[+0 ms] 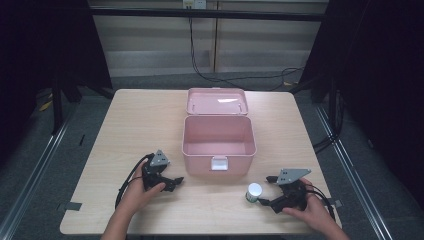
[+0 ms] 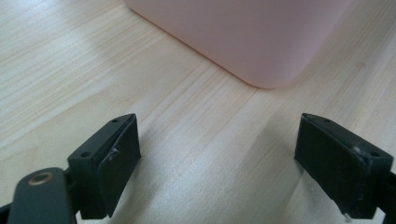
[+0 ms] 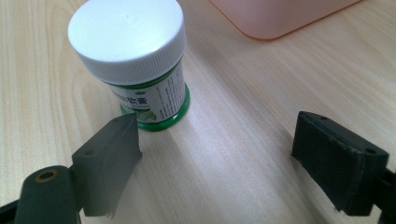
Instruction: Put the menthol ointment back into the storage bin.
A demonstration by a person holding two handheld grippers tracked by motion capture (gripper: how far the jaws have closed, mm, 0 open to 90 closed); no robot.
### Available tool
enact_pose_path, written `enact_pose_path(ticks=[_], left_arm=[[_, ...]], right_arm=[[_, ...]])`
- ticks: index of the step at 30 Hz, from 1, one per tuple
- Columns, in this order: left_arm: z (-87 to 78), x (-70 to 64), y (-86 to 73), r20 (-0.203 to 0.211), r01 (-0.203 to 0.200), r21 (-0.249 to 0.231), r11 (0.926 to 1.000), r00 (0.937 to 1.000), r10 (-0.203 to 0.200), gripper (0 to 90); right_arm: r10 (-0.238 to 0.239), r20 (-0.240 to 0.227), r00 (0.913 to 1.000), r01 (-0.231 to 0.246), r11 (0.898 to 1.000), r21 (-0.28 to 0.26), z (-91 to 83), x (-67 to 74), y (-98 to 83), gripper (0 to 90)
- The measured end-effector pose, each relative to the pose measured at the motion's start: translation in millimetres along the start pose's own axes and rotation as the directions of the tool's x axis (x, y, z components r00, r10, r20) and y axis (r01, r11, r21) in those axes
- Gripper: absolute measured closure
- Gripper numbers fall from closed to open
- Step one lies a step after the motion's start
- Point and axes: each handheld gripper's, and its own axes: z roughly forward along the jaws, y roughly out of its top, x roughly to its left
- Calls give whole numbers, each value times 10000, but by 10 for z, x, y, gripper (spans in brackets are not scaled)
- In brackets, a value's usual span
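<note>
two grippers rest low over the worktop (image 1: 150,115), one in each hand, near its front edge. left gripper (image 1: 172,183) sits at front left, pointing toward the box (image 1: 219,150); its fingers (image 2: 109,161) are wide apart with bare wood between them. in the left gripper view a rounded pink corner of the box lies just ahead of the fingers, not touching them.

right gripper (image 1: 264,191) sits at front right, pointing left toward the jar (image 1: 254,192). its fingers (image 3: 338,161) are spread wide, nothing clamped. in the right gripper view the jar (image 3: 140,65) stands upright just beyond one fingertip, close to it; contact cannot be told. the other finger is well clear of it.

jar: white ribbed cap, green base, printed label, standing on the worktop in front of the box's right front corner, apart from the box.

box: pink, mid-worktop, lid (image 1: 217,101) swung back open, inside bare, white latch (image 1: 219,163) on the front wall.
</note>
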Motion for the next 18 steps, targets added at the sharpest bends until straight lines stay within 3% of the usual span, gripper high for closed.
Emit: enact_pose_path(ticks=[5,9,14,18], left_arm=[[0,0,0,2,1,-1,10000,10000,-1,136],[0,0,0,0,1,-4,10000,10000,-1,136],[0,0,0,1,4,-4,10000,10000,-4,137],[0,1,0,12,-2,-3,10000,10000,2,136]], right_arm=[[203,249,9995,-226,9952,956,-18,36,95,147],[409,141,9991,-426,9861,1604,-49,23,148,158],[686,-133,9976,-647,9784,1963,-65,-24,186,160],[904,-683,9936,-694,9620,2642,-94,-52,245,147]])
